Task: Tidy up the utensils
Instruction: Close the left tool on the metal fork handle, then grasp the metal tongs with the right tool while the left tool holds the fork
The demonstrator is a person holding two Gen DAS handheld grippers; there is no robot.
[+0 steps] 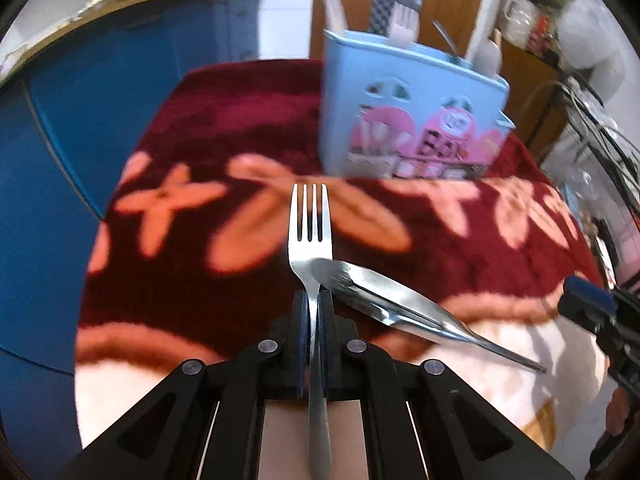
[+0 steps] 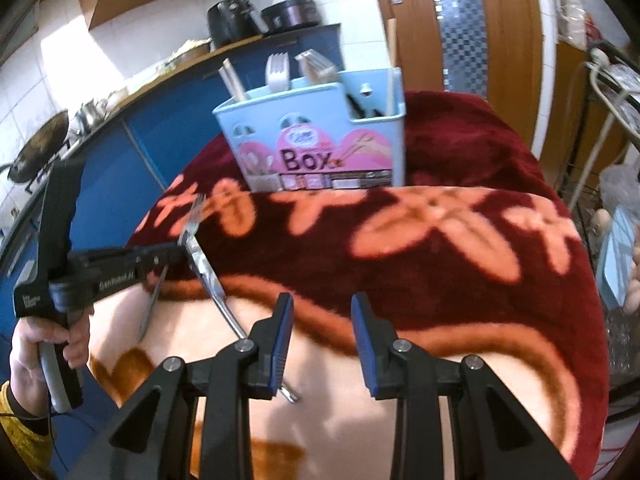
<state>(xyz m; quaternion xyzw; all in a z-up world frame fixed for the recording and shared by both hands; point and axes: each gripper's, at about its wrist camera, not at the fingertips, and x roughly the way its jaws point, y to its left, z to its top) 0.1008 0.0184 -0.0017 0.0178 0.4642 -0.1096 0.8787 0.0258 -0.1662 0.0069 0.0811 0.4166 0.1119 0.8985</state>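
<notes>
- A plush blanket [image 2: 460,280], dark red with orange flowers and a cream border, covers the table.
- A light blue utensil box [image 2: 316,136] with a pink label reading "Box" stands on the blanket and serves as landmark here; white plastic cutlery [image 2: 277,72] and chopsticks [image 2: 234,80] stick up out of it.
- Behind the box run blue cabinets [image 2: 132,148] under a counter with dark pots [image 2: 260,18], a wooden door [image 2: 416,24] to the box's right, and a wire rack [image 2: 600,128] farther right.
- The left gripper [image 1: 315,312] has its jaws closed tight on the neck of a steel fork [image 1: 310,232], tines pointing toward the box, held above the blanket in front of it.
- A second steel utensil [image 1: 384,300], blurred, lies on the blanket near the fork, its handle slanting away from the box.
- The right gripper [image 2: 322,336] hovers in front of the box with jaws spread wide and nothing between them.
</notes>
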